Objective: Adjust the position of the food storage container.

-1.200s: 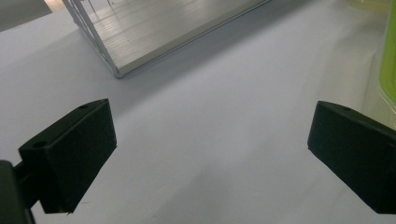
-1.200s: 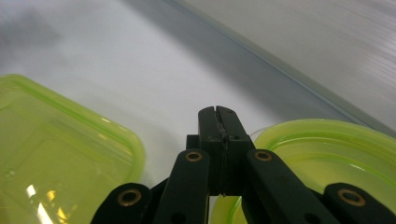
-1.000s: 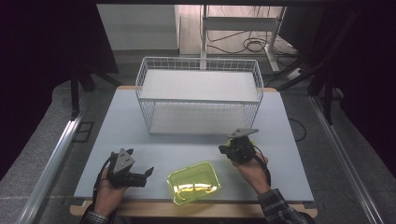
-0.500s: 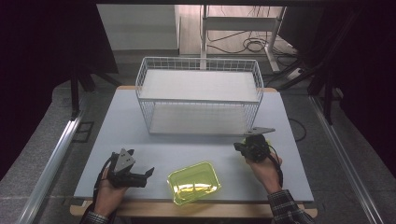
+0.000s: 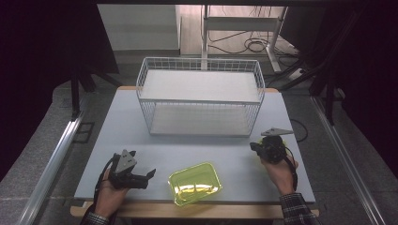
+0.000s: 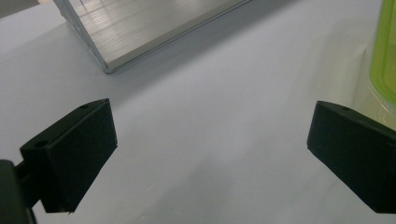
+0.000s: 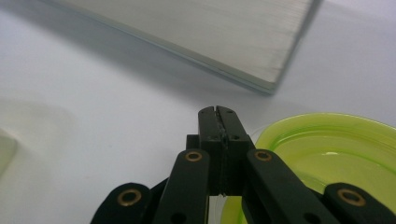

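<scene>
A rectangular yellow-green tray (image 5: 195, 183) (image 6: 385, 46) lies near the table's front edge. My left gripper (image 5: 149, 177) (image 6: 210, 154) rests just left of it, jaws wide open over bare table. My right gripper (image 5: 256, 147) (image 7: 218, 112) is at the front right, jaws pressed together. A round yellow-green dish (image 7: 336, 154) lies right beneath them, and its rim seems pinched between them. In the high view my hand and the gripper hide most of the dish.
A white wire basket (image 5: 199, 61) (image 6: 154, 32) (image 7: 210, 32) with a pale base stands at the back middle of the grey table (image 5: 117, 126). Bare tabletop lies between the basket and the tray. Cables lie on the floor behind.
My right hand has moved to the right along the table's front, jaws still together. The left hand and the rectangular tray have not moved.
</scene>
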`<act>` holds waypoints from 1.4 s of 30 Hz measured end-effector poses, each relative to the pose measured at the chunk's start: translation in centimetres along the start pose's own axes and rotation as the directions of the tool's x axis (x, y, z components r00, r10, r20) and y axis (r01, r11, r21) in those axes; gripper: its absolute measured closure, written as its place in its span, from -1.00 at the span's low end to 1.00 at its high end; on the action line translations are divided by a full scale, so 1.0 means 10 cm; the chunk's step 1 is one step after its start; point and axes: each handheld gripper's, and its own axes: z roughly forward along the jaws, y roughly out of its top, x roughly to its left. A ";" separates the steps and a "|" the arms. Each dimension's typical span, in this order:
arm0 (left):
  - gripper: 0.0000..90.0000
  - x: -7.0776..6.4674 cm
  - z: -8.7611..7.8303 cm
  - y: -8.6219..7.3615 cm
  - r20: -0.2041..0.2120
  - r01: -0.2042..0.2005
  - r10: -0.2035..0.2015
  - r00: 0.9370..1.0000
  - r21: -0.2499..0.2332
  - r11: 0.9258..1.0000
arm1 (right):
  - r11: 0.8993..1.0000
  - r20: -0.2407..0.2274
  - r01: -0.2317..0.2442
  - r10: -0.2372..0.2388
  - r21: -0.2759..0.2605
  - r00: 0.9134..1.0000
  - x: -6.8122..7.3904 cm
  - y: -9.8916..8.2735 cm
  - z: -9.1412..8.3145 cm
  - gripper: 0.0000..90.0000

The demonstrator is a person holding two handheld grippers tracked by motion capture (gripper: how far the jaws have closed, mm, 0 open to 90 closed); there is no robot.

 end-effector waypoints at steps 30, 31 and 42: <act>0.26 -0.27 -0.06 0.04 0.238 0.019 -0.040 0.971 0.090 0.996 | 0.995 -0.189 0.096 -0.093 0.007 0.978 0.64 -0.28 -0.21 0.98; 0.34 -0.27 -0.06 0.04 0.238 0.019 -0.040 0.971 0.090 0.996 | 0.995 -0.189 0.096 -0.093 0.007 0.978 0.64 -0.28 -0.21 0.98; 0.92 -0.43 0.02 0.01 0.337 -0.033 -0.027 0.941 0.172 0.985 | 0.983 -0.298 0.169 -0.141 0.070 0.944 1.08 -0.56 -0.28 0.98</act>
